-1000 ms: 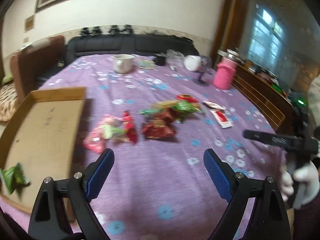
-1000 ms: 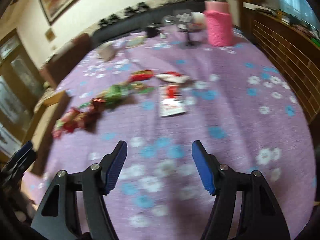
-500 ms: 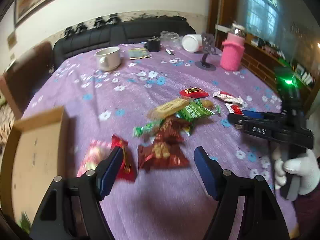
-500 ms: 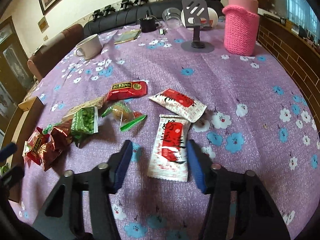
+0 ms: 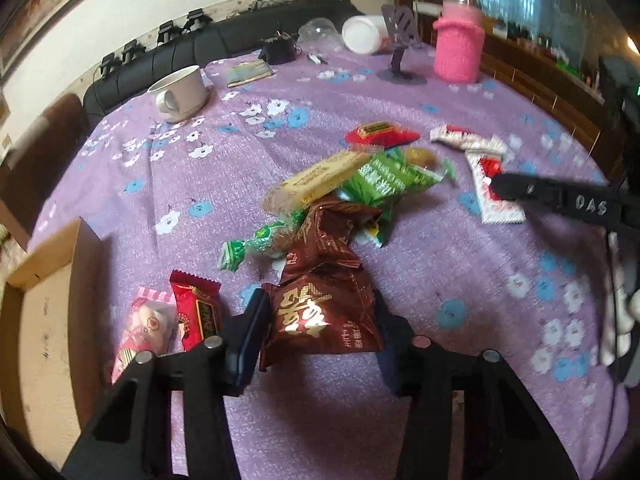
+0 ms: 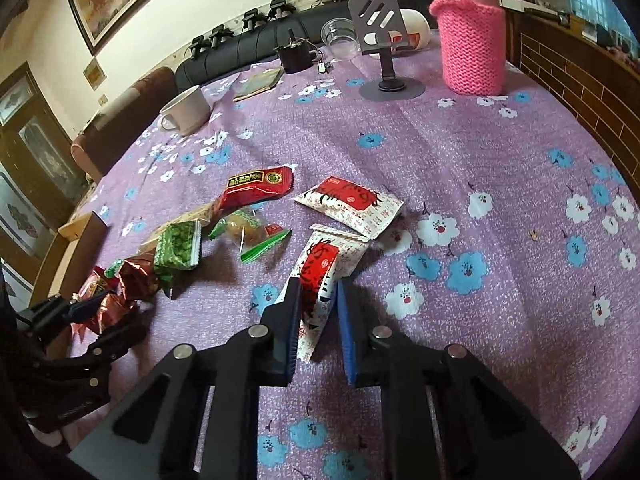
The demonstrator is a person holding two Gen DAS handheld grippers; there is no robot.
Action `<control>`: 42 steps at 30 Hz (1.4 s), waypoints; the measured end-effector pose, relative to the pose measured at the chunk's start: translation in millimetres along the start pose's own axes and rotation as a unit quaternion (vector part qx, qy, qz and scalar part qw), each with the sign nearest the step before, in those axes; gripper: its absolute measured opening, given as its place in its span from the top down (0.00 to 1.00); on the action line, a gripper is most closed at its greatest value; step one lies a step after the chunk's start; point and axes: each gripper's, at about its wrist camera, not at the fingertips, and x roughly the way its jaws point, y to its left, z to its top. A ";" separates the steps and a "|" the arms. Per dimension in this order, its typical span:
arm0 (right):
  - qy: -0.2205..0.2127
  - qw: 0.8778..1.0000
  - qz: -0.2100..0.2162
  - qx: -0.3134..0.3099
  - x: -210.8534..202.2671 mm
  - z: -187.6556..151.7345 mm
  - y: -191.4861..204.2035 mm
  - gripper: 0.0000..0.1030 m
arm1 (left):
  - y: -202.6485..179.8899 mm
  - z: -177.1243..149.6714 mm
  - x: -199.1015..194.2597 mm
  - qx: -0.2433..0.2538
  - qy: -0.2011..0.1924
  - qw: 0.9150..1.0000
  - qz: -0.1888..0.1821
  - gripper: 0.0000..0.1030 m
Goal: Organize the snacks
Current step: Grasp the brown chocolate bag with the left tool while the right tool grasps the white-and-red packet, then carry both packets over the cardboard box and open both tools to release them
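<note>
My right gripper pinches the white-and-red sachet; my left gripper is closing around the brown packet. I should lift both straight up.

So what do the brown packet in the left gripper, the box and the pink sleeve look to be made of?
Brown packet: glossy metallised film, judging by its crinkles and bright glints. Box: plain matte cardboard, tan with a raw edge. Pink sleeve: knitted yarn, with visible stitch rows.
</note>
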 end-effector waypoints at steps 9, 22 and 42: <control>-0.034 0.998 0.053 0.001 -14.2 -3.6 7.9 0.82 | 29.0 -24.2 -61.3 -0.081 -0.063 0.994 -0.046 0.66; -0.024 0.985 0.155 -0.070 -49.8 -35.2 104.3 0.82 | 131.0 -97.3 -135.2 -0.199 -0.113 0.973 0.037 0.66; 0.065 0.946 0.227 -0.221 -2.0 -88.9 311.0 0.79 | 199.0 -148.5 -160.2 -0.313 -0.140 0.934 0.103 0.41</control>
